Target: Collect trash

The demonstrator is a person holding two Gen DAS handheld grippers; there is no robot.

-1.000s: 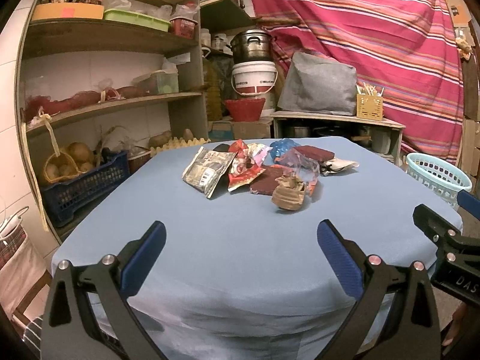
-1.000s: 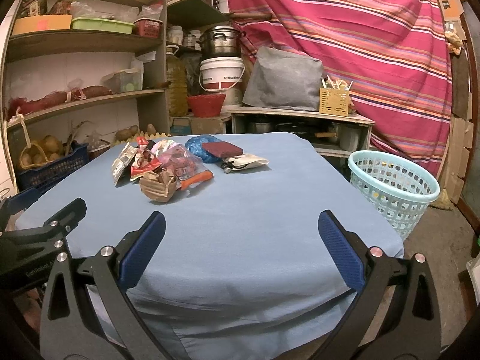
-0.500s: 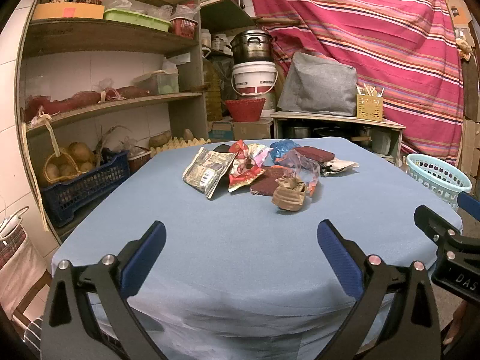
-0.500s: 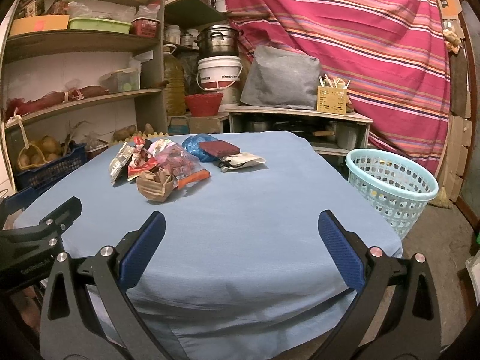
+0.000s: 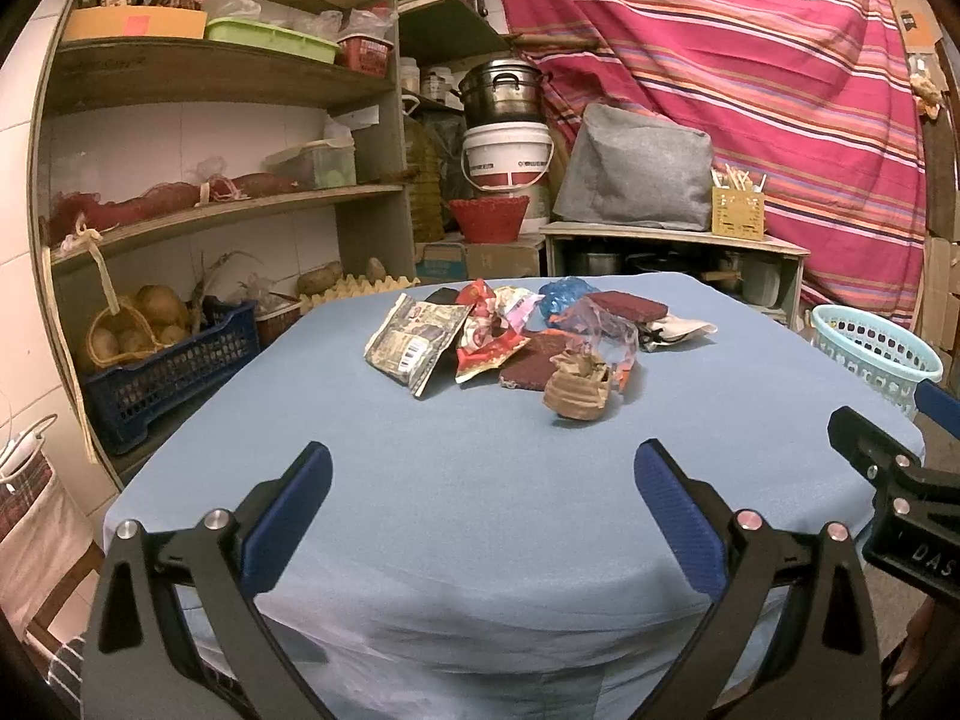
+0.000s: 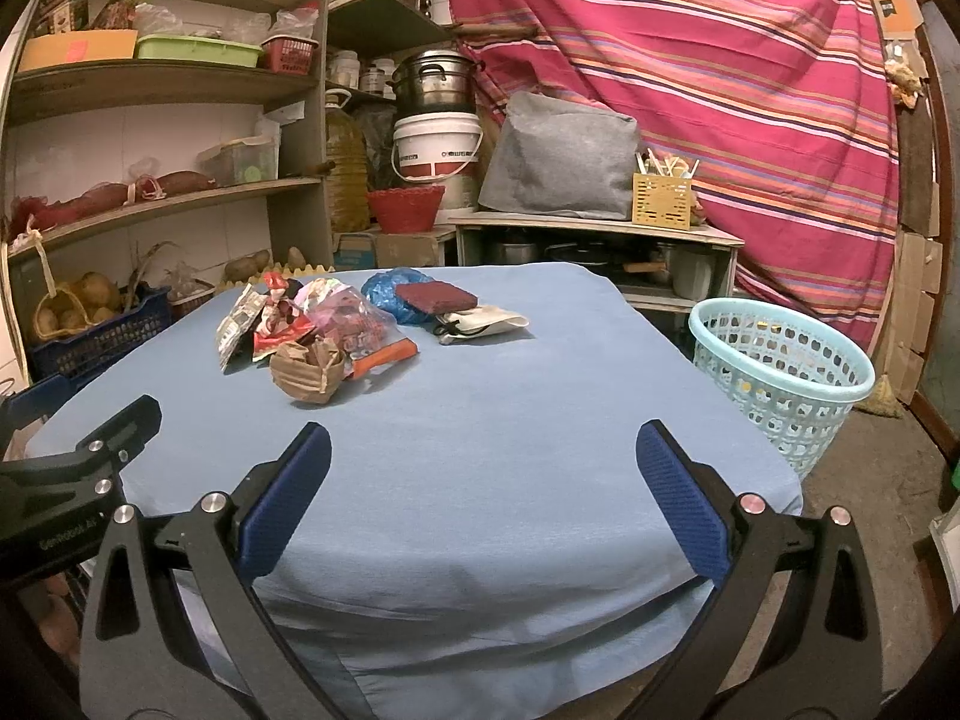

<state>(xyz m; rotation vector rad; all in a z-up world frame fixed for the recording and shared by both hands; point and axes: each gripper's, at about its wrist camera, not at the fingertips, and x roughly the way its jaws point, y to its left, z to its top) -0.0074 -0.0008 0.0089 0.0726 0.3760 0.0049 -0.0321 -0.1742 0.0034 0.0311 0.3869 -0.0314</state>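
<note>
- A square tabletop (image 5: 480, 510) covered in a pale blue cloth fills the middle of both wrist views.
- The left hand-held gripper (image 5: 480, 501) hangs over the near edge of the tabletop, its two blue-padded fingers spread wide with nothing between them.
- The right hand-held gripper (image 6: 483, 495) hangs just beside it at the same edge, also spread wide and holding nothing.
- A pile of trash (image 5: 528, 342) lies toward the far side of the tabletop, well apart from both grippers.
- Nearest in the pile is a crumpled brown paper ball (image 6: 307, 373), resting on the cloth.
- Left of it lies a flattened silver-grey wrapper (image 5: 417, 343) with a barcode, beside a red snack wrapper (image 5: 487, 343).
- Behind the paper ball sits a clear plastic bag (image 6: 351, 319) with an orange strip at its edge.
- Farther back are a crumpled blue bag (image 6: 387, 294), a dark red flat pack (image 6: 437, 296) leaning on it, and a white wrapper (image 6: 485, 321).
- A pale turquoise plastic basket (image 6: 780, 381) stands on the floor to the right of the tabletop, upright.
- Wooden shelves (image 5: 210, 204) hold boxes and potatoes on the left; a striped red cloth (image 6: 690, 78) hangs behind.
</note>
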